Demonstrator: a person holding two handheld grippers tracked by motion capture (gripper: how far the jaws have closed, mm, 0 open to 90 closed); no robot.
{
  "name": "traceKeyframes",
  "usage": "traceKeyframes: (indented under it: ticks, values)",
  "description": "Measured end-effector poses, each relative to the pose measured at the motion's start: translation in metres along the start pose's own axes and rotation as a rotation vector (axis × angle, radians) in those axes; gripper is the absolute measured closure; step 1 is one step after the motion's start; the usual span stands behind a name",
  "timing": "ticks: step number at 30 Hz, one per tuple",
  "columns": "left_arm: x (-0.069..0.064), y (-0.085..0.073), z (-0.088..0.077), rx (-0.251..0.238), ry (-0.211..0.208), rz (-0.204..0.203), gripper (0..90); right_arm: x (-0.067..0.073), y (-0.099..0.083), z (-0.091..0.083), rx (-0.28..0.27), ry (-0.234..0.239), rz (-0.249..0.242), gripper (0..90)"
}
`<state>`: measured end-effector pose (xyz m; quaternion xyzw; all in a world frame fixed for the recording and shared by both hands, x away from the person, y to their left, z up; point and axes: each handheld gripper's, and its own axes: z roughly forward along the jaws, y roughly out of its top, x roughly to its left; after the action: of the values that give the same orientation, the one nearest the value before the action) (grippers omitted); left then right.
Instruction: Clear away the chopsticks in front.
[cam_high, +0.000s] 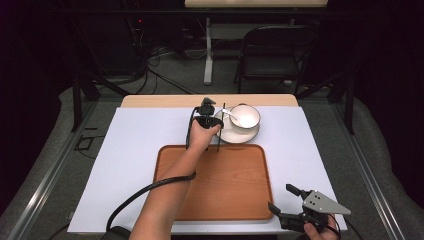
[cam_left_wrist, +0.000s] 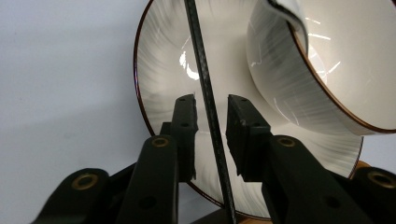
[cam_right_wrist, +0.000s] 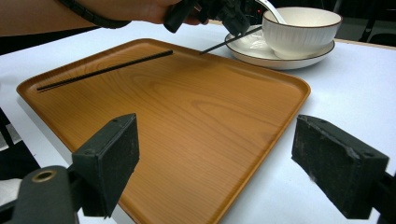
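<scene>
One chopstick is lying lengthwise between the left gripper fingers, which are standing released and not yet pressing it.

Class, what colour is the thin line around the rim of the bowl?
Brown, on a white ribbed bowl; the right gripper view shows it best.

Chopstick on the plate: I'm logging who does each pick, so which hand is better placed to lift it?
Left. The left claw already straddles the chopstick over the plate; the right claw waits open at the tray's near corner.
</scene>
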<state>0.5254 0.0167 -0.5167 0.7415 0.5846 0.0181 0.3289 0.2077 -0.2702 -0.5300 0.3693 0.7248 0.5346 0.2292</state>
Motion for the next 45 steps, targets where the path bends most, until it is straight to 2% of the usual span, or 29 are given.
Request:
traceKeyframes:
  ticks: [2, 6, 9, 12, 14, 20, 30, 38, 45]
  values:
    - [0.0, 0.0, 0.001, 0.016, -0.001, -0.006, 75.5, 0.0, 0.0, 0.0, -0.001, 0.0, 0.002, 14.5]
    - [0.001, 0.0, 0.002, 0.014, -0.007, -0.027, 78.2, 0.0, 0.0, 0.0, -0.002, -0.002, 0.0, 14.5]
    - [0.001, 0.001, 0.003, 0.035, -0.016, -0.034, 79.4, 0.0, 0.0, 0.0, -0.002, -0.002, 0.002, 14.6]
    - [0.0, 0.002, 0.005, 0.058, -0.011, -0.066, 81.5, 0.0, 0.0, -0.001, 0.0, -0.002, 0.002, 14.6]
    - [0.001, 0.002, 0.005, 0.063, -0.014, -0.066, 82.8, 0.0, 0.0, -0.001, -0.002, -0.002, 0.001, 14.5]
    - [0.003, 0.003, 0.005, 0.066, -0.019, -0.1, 85.1, 0.0, 0.0, -0.001, -0.004, -0.002, -0.001, 14.5]
    - [0.005, 0.003, 0.003, 0.061, -0.022, -0.112, 85.6, 0.0, 0.0, -0.001, -0.004, -0.002, -0.002, 14.5]
    - [0.008, 0.004, -0.008, 0.038, -0.022, -0.122, 85.7, 0.0, -0.001, -0.001, -0.003, -0.003, -0.004, 14.5]
    - [0.011, 0.005, -0.034, 0.007, -0.025, -0.115, 85.7, 0.0, 0.0, -0.001, -0.004, -0.002, -0.003, 14.5]
